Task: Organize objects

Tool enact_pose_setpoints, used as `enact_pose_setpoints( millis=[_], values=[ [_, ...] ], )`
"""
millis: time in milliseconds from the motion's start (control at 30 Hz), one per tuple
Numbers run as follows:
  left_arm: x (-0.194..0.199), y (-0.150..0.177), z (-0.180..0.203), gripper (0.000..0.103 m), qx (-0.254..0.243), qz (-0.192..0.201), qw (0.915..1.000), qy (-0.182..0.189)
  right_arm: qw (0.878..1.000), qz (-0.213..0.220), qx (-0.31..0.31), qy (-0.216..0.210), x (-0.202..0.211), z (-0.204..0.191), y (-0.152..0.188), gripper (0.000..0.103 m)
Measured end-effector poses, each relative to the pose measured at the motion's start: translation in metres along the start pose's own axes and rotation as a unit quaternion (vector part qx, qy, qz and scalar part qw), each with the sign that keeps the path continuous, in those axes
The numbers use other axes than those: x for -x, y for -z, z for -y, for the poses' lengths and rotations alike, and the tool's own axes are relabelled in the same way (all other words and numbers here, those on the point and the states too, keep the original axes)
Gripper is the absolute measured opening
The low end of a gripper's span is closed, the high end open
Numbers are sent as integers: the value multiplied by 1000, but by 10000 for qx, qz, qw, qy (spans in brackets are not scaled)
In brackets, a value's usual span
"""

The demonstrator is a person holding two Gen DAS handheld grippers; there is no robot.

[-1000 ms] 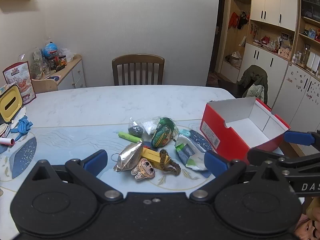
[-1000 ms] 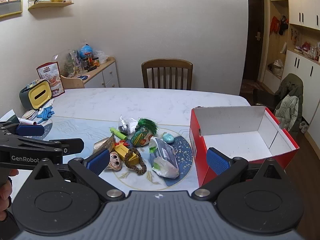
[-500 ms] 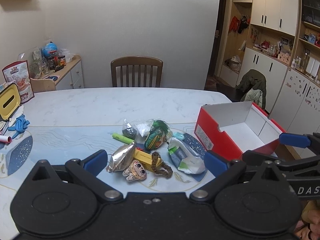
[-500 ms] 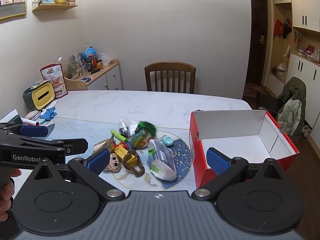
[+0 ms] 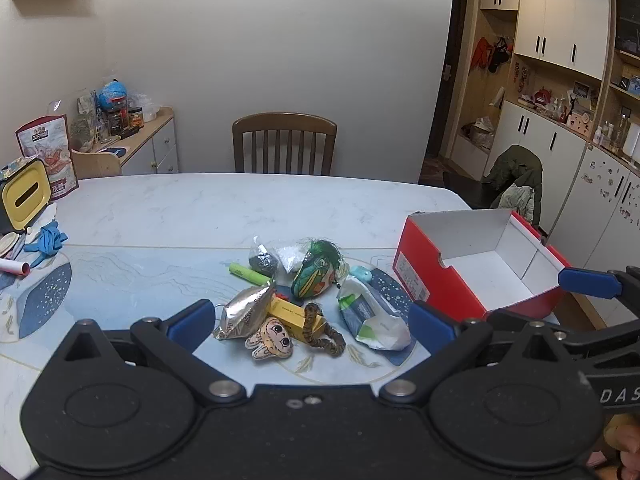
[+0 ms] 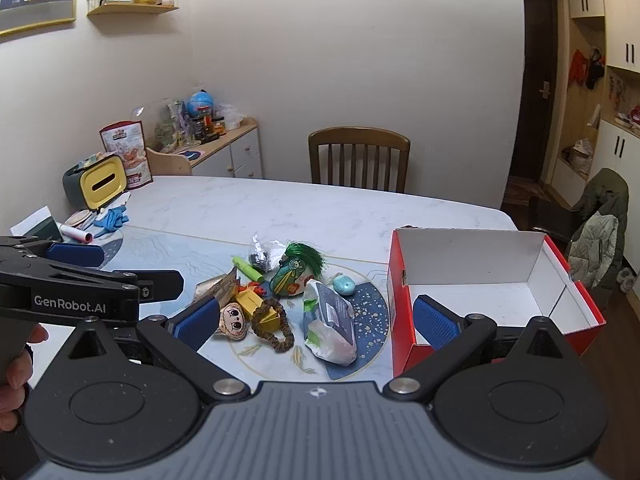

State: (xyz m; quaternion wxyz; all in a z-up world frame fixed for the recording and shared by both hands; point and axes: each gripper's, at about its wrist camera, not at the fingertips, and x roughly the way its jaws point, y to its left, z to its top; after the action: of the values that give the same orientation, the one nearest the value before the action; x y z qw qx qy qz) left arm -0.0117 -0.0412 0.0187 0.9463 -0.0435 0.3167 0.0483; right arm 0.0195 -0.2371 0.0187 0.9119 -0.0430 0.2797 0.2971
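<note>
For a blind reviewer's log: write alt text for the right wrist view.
The open right tool hovers above a table with a pile of small items: a wet-wipes pack, a green-haired toy, a yellow box and a doll-face charm. An empty red shoebox sits right of the pile; the left tool reaches in from the left.

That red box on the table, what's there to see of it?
The red box looks like cardboard: red outside, plain white inside, lidless and seemingly empty. A white label sits on its end wall. It stands upright on the table's right side, beside the pile of small items, apparently touching none. Neither gripper touches it.
</note>
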Motion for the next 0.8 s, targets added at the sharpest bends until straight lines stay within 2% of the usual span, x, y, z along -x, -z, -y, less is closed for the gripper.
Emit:
enact_pose_setpoints(
  millis=[433,800],
  values=[
    [-2,0,-4,102,62,-41,9999,-76,9994,-99,221,-245,-6,-4,-2,103],
    [-38,-3,-25,102,-110,-218,9997,29,9993,-252,173,-193,-35,-10,-5,103]
  ],
)
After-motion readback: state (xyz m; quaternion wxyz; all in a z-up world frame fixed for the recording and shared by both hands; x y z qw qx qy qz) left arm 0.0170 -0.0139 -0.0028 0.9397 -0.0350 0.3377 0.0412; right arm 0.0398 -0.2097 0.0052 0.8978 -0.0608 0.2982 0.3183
